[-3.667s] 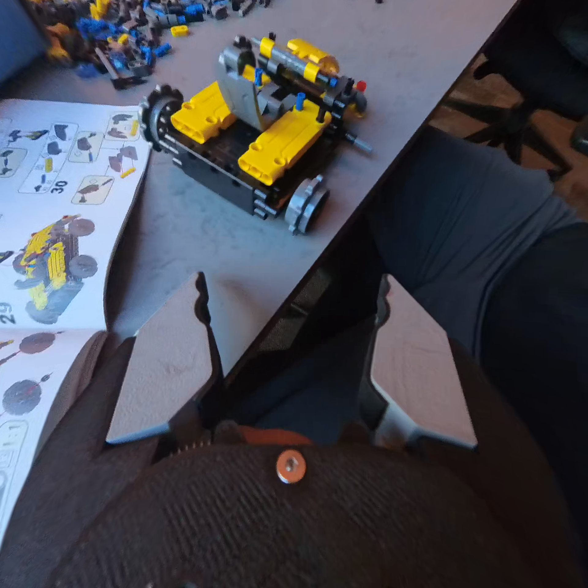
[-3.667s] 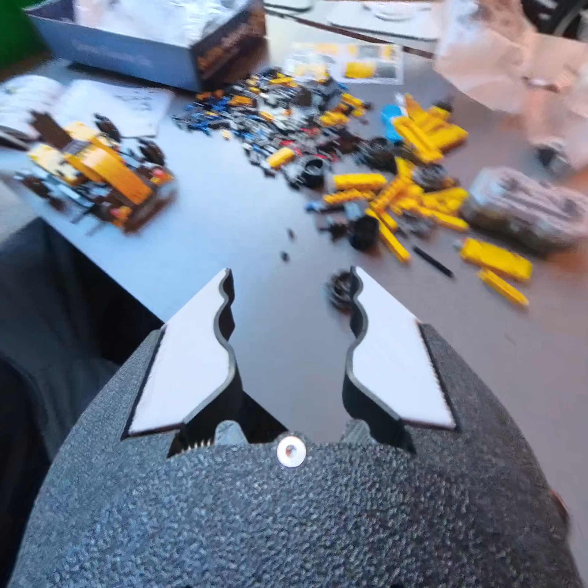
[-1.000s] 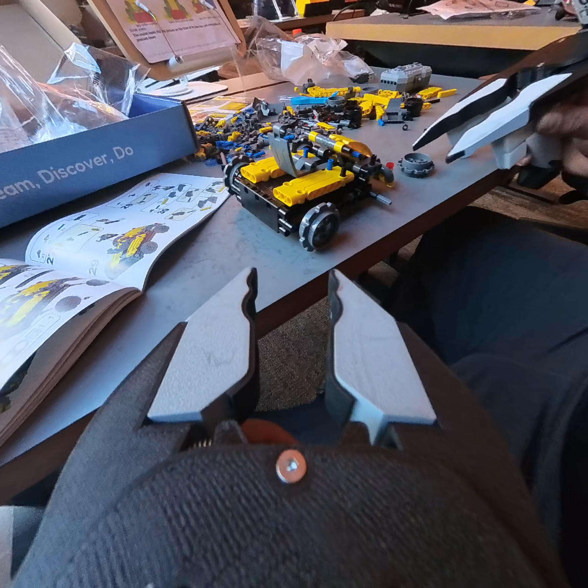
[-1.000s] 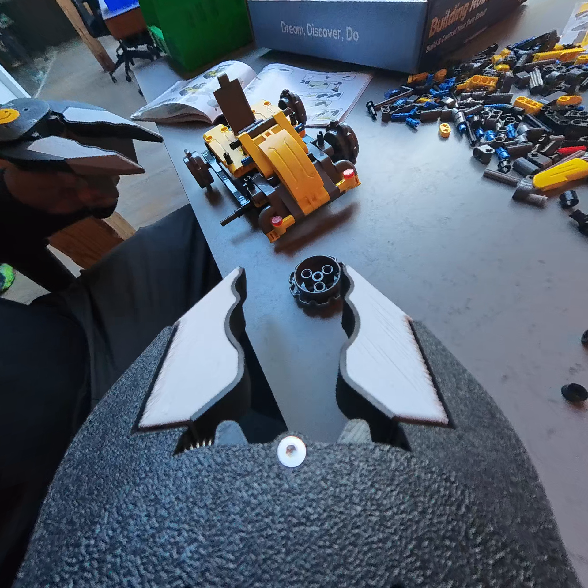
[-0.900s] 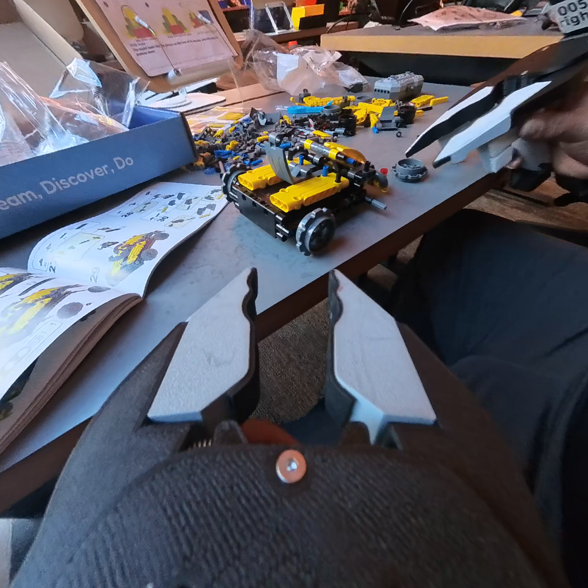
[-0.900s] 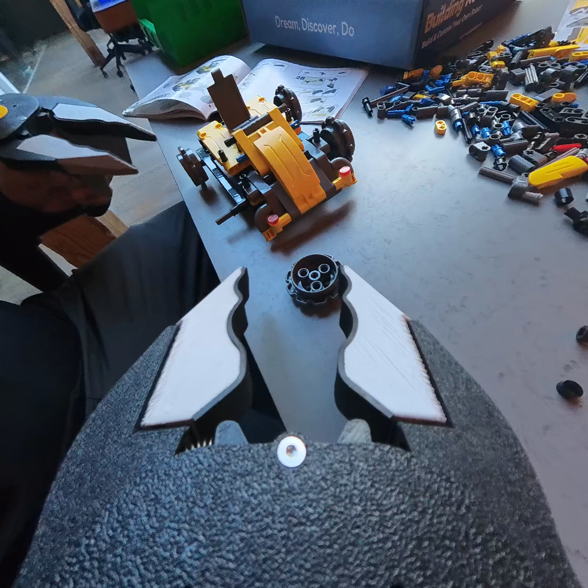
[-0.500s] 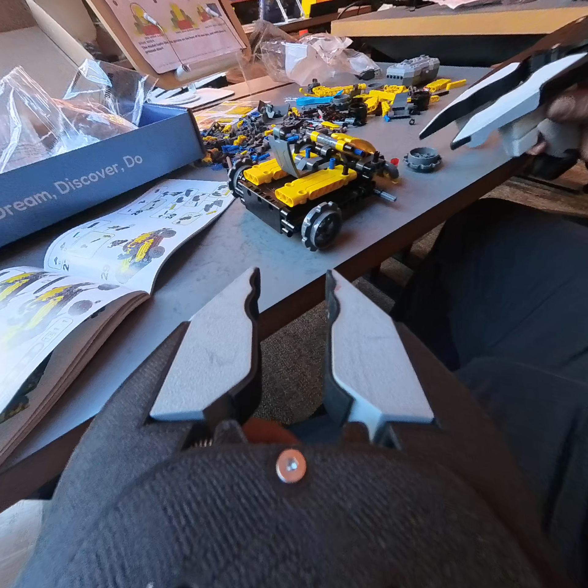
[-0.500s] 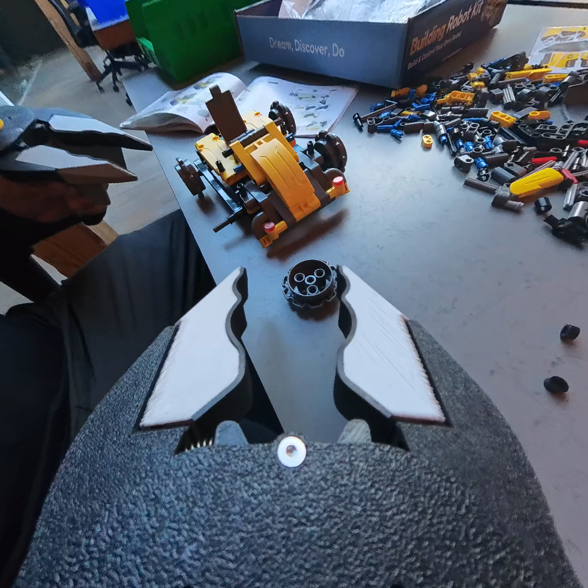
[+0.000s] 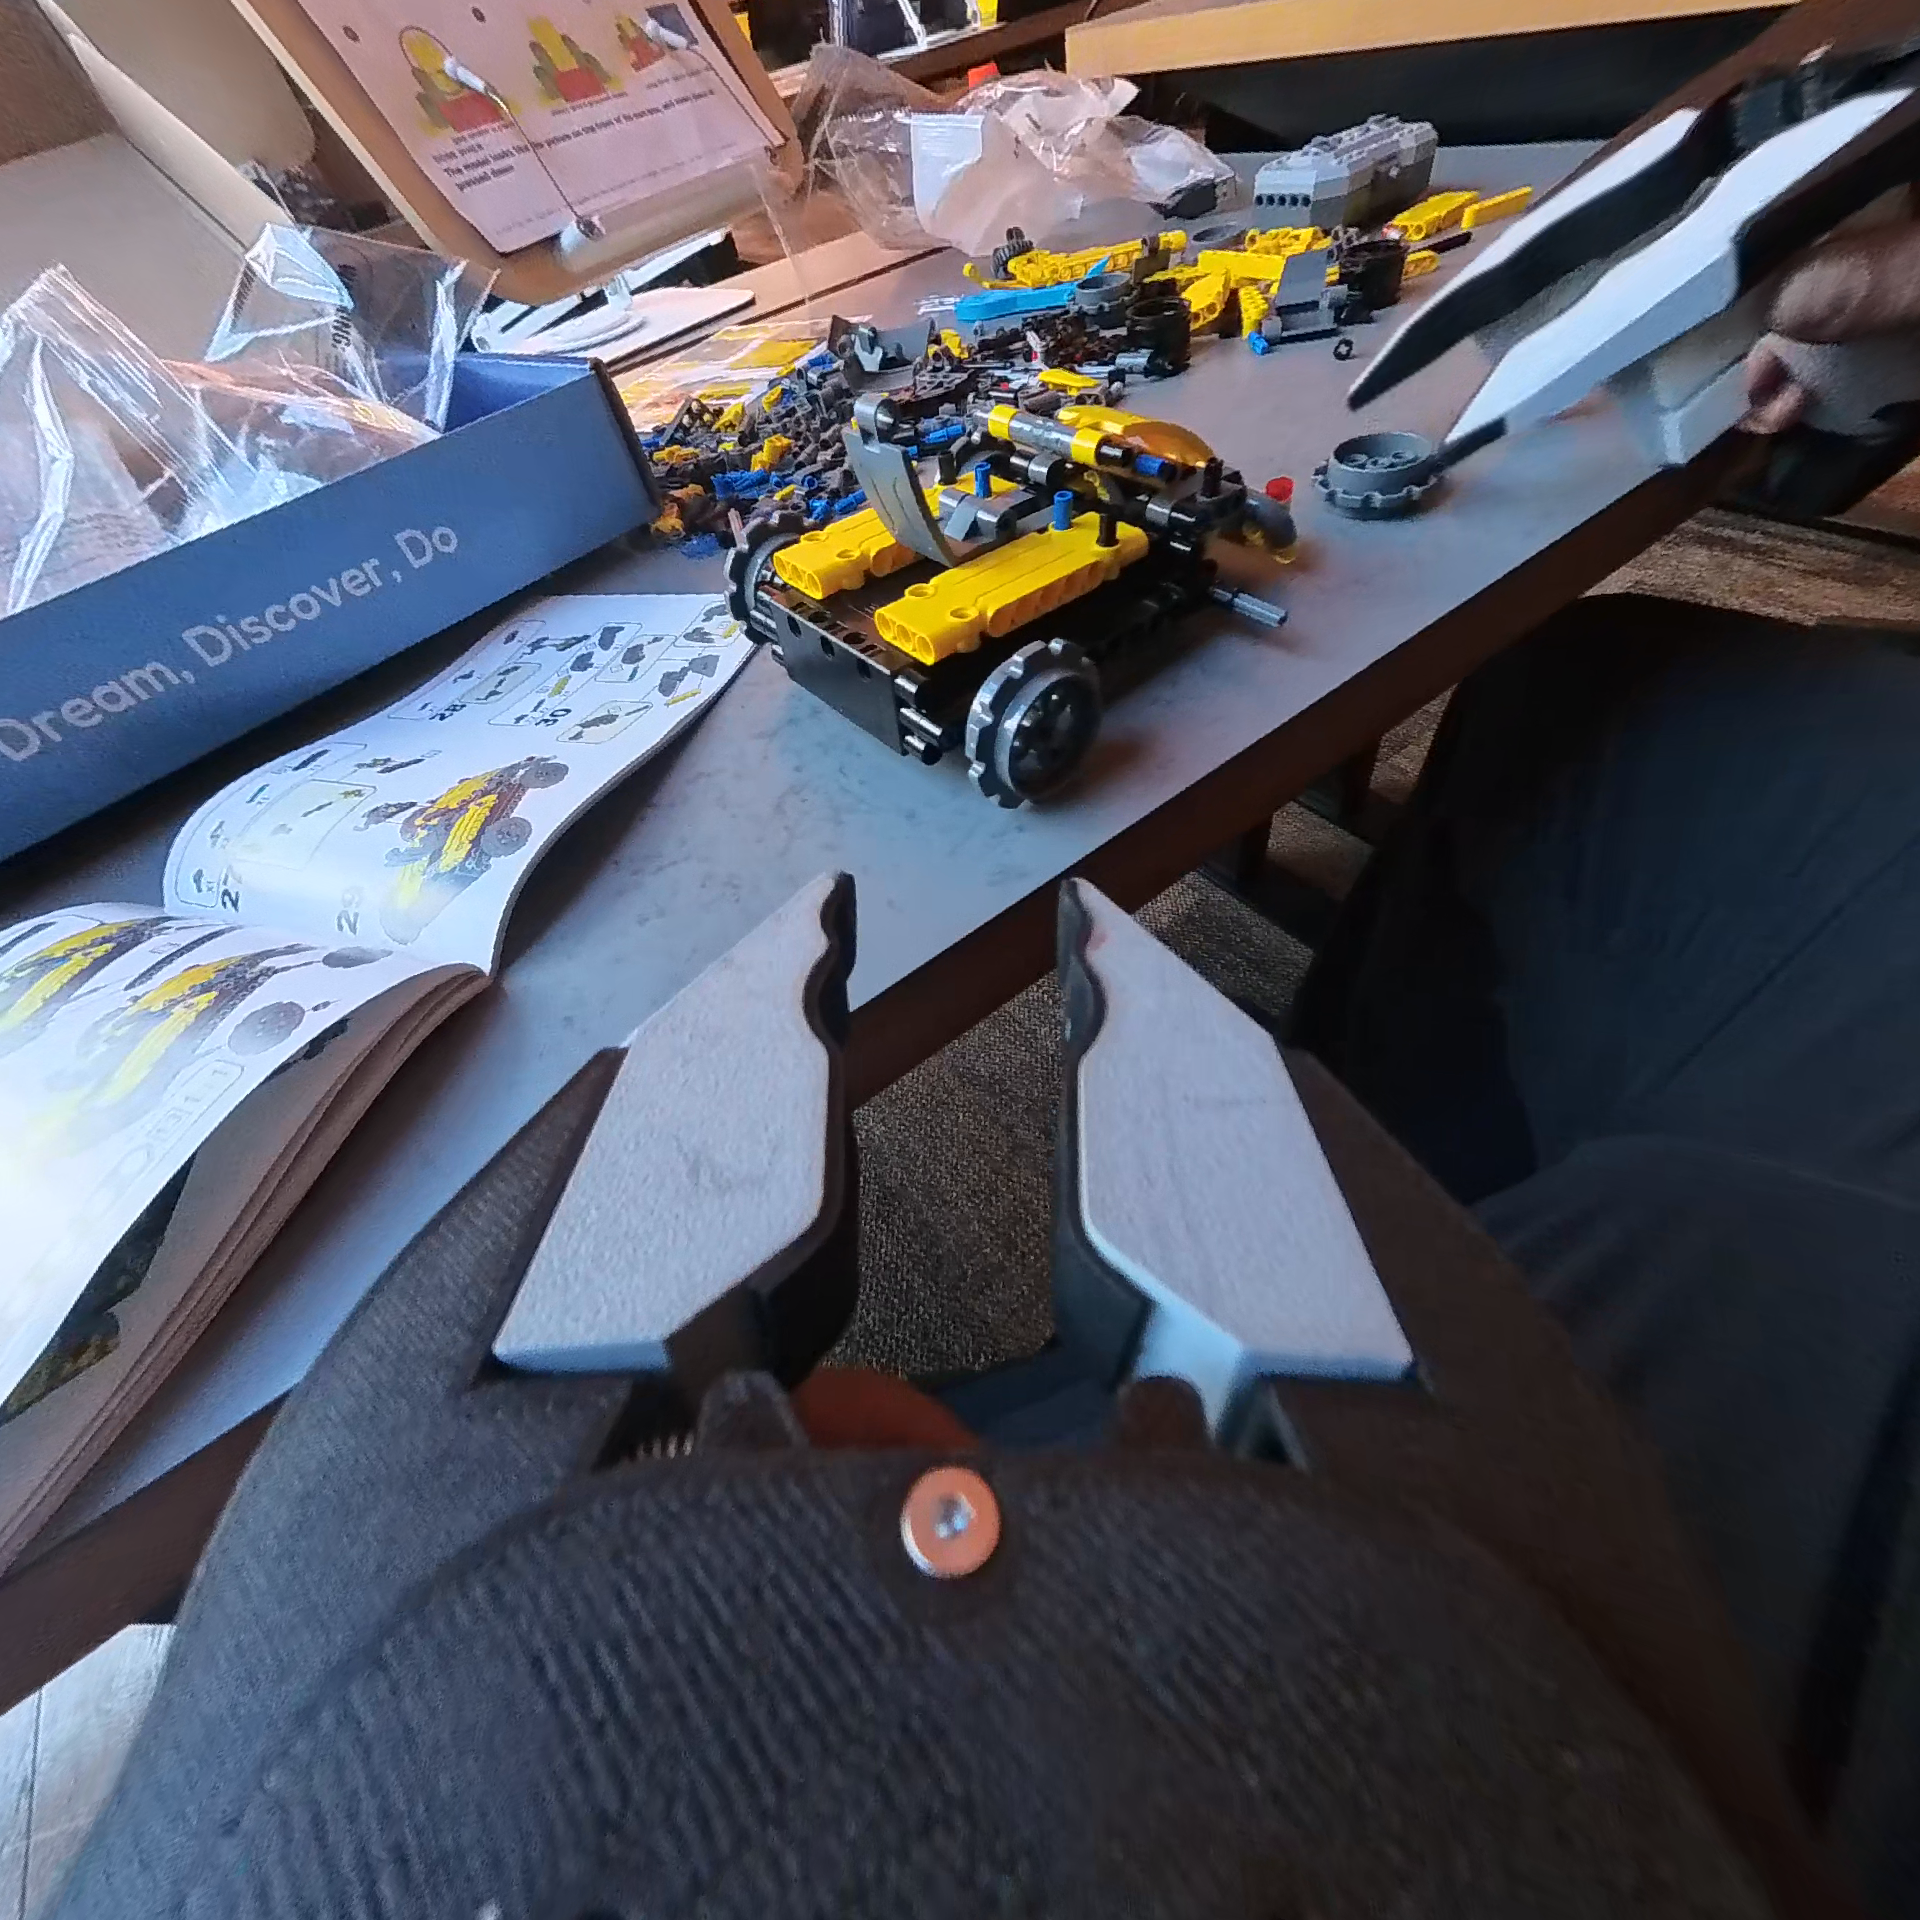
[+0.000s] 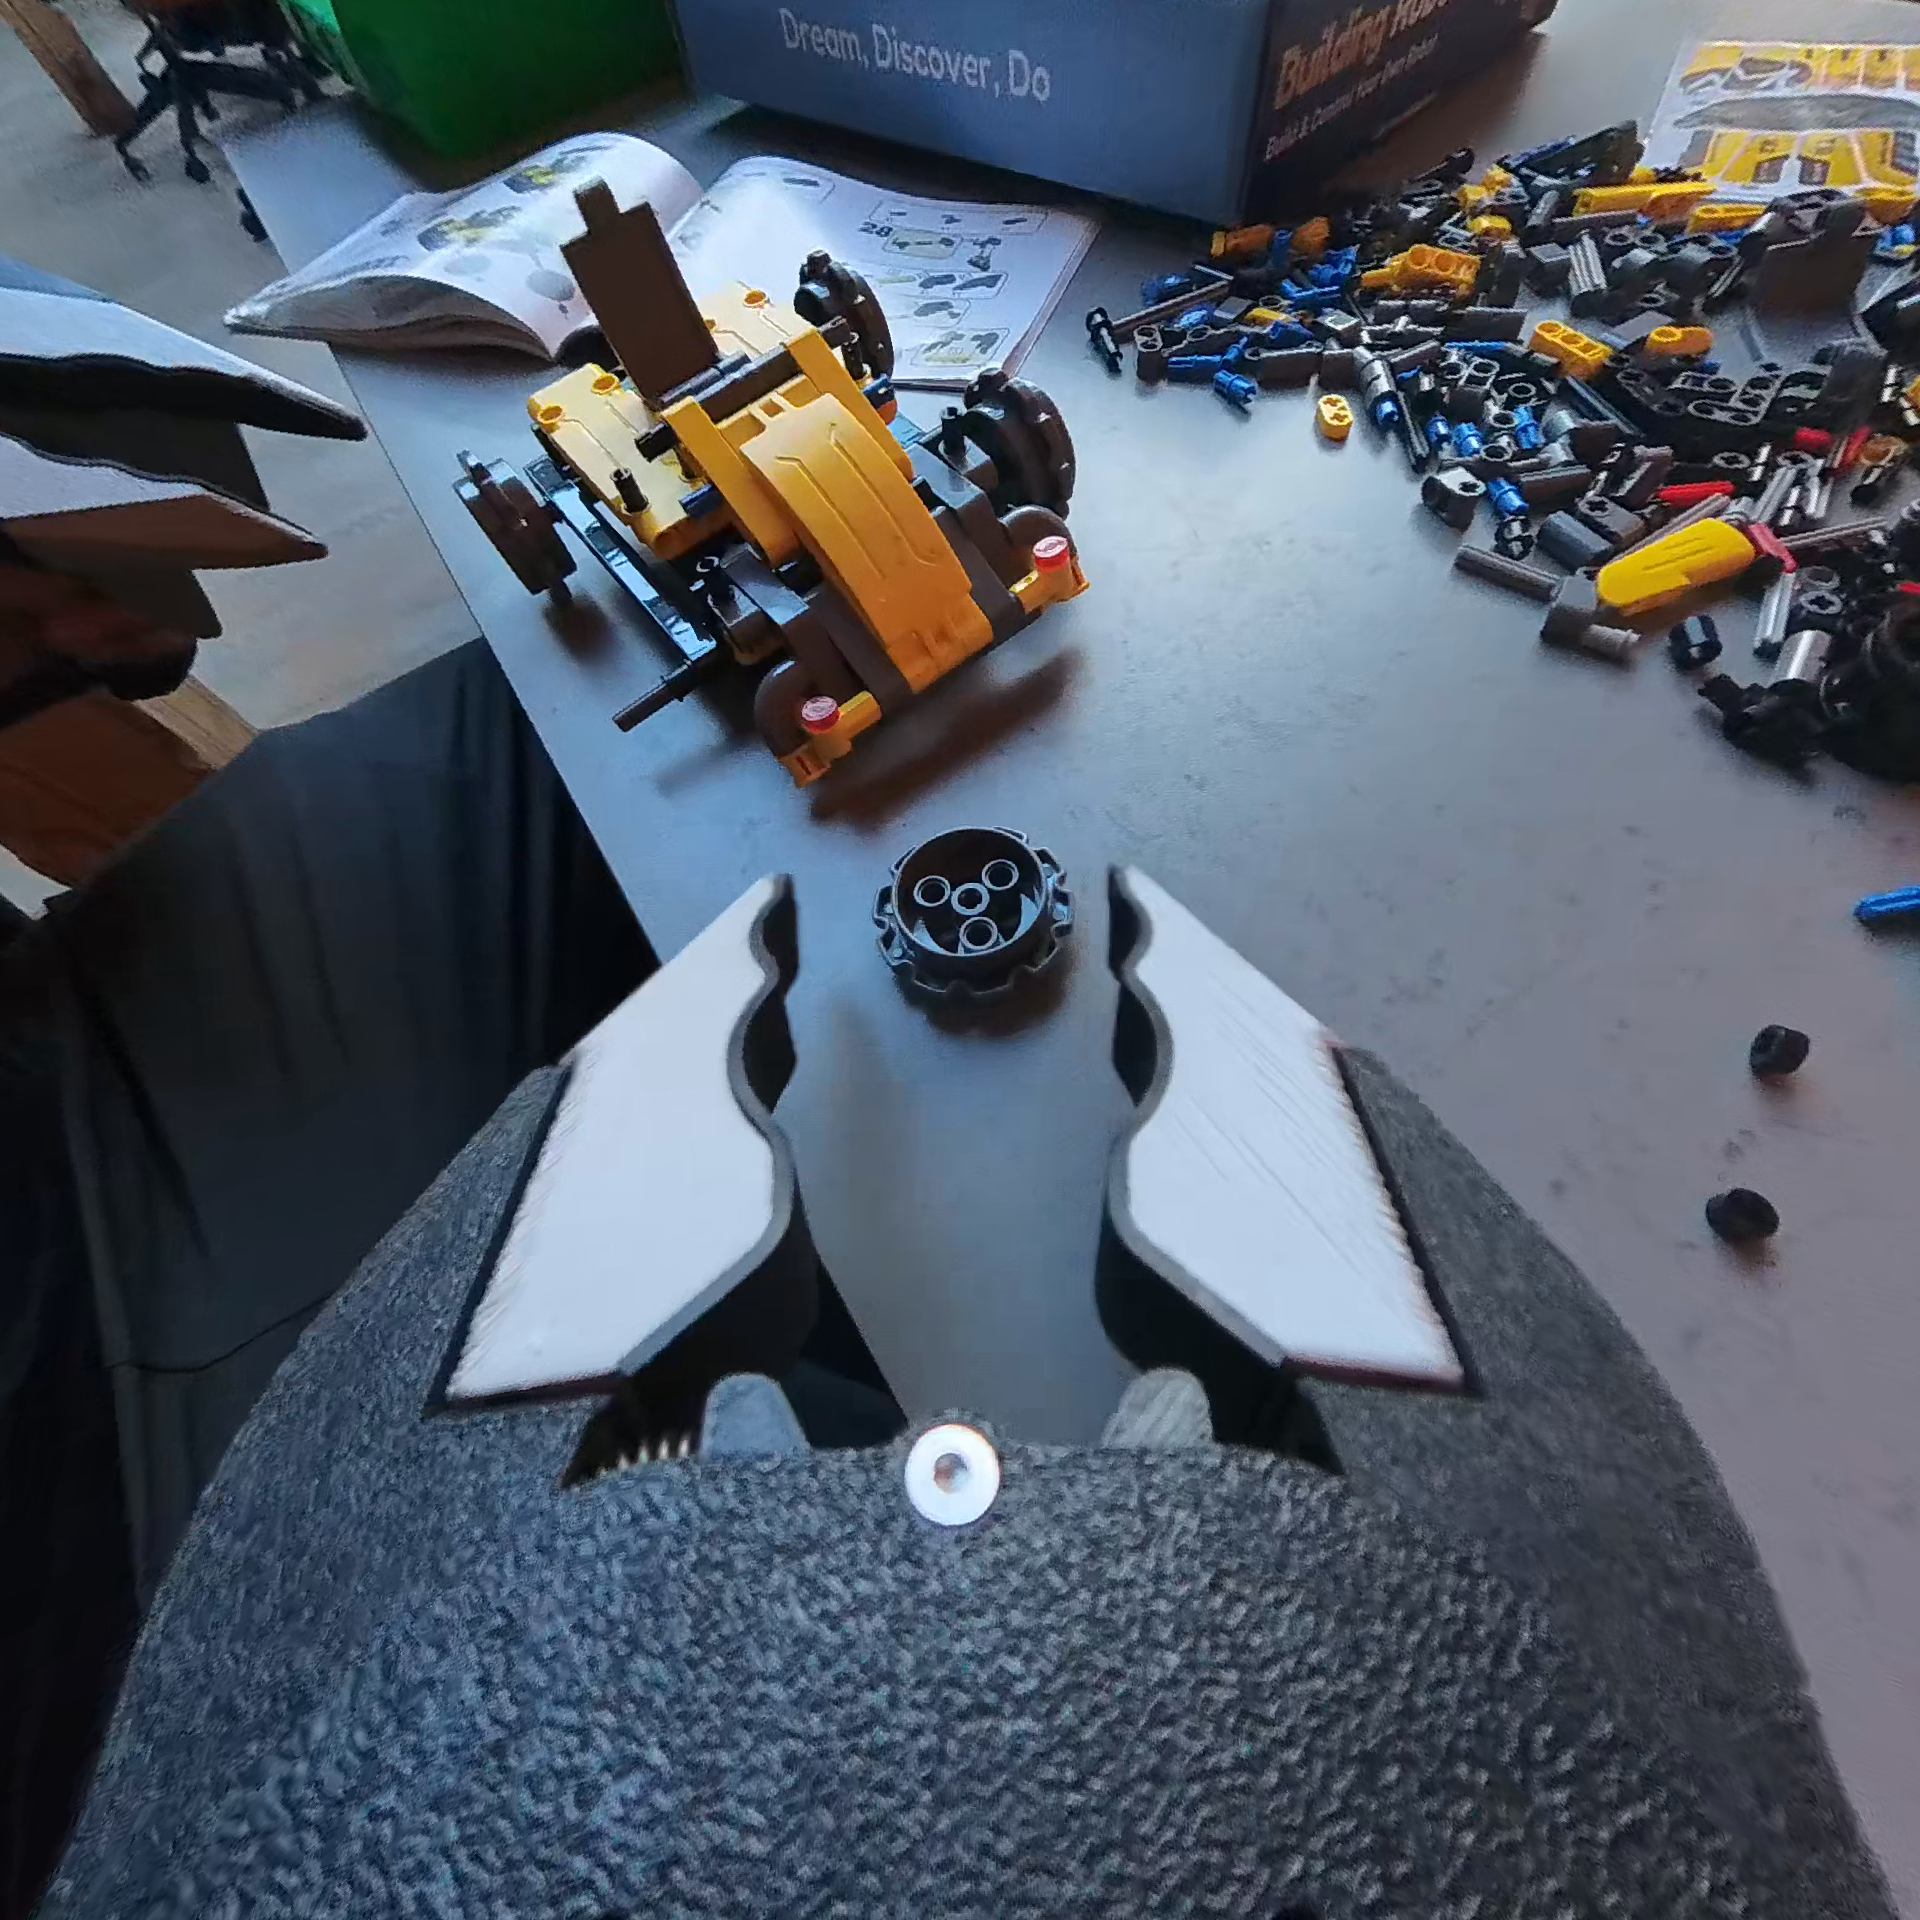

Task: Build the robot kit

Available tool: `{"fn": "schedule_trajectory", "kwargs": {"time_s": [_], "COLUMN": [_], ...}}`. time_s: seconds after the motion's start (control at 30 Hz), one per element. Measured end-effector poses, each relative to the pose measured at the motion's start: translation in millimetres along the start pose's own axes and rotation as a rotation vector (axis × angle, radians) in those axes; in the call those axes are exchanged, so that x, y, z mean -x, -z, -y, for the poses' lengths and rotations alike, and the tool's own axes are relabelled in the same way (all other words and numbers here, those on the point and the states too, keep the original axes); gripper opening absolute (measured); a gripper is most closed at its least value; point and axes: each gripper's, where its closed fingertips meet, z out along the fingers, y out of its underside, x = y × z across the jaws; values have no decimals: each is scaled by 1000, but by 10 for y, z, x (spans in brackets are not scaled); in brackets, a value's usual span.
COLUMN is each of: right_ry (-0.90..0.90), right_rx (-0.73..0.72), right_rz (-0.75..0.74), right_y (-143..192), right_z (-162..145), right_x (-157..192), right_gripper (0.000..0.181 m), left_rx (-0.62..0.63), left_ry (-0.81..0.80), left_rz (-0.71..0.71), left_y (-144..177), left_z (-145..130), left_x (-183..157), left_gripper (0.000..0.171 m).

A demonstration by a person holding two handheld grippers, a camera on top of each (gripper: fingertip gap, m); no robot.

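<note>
- The right gripper [image 10: 951, 904] hangs low over the grey table [image 10: 1299, 935] with its two white-faced fingers spread apart and holding nothing.
- A dark round toothed plastic wheel hub [image 10: 971, 925] lies flat on the table, open side up, just ahead of the right gripper's fingertips and about midway between them; whether either tip touches it cannot be told from the right wrist view.
- In the left wrist view the same wheel hub [image 9: 1377, 476] shows near the table's edge with the tip of the right gripper [image 9: 1455, 421] at its rim.
- Beyond the hub stands a half-built yellow and black brick car [image 10: 769, 499] with toothed wheels on three corners, well apart from both grippers.
- Behind the car an open white instruction booklet [image 10: 665, 239] lies flat, and past it a blue cardboard box [image 10: 987, 94].
- To the right of the car a spread of loose yellow, blue, black and grey small building parts [image 10: 1579, 364] covers the table; two small black pegs [image 10: 1761, 1132] lie by themselves near the right gripper.
- The left gripper [image 9: 951, 925] is held off the table's near edge, above the brown carpet, its fingers parted by a narrow gap with nothing between them.
- The nearest thing to the left gripper is the open booklet [image 9: 260, 935], to its left on the table.
- Clear crumpled plastic bags [image 9: 156, 416] fill the blue box [image 9: 312, 592].
</note>
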Motion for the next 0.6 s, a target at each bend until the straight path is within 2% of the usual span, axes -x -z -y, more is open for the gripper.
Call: {"fn": "schedule_trajectory", "kwargs": {"time_s": [0.07,0.2,0.47,0.6], "right_ry": [-11,-13,46,50], "right_rx": [-17,15,71,93], "right_rz": [-3,-32,-136,-144], "right_y": [12,-9,-50,-61], "right_z": [20,-15,-67,-87], "right_x": [-11,-43,-120,-129], "right_gripper": [67,67,49,66], "left_rx": [-3,7,21,21], "left_ry": [6,11,33,34], "left_rz": [-4,-7,-48,-62], "left_y": [6,6,-14,-12], "left_z": [8,-14,-36,-33], "left_x": [-4,-4,-44,-80], "left_gripper": [35,35,35,34]}}
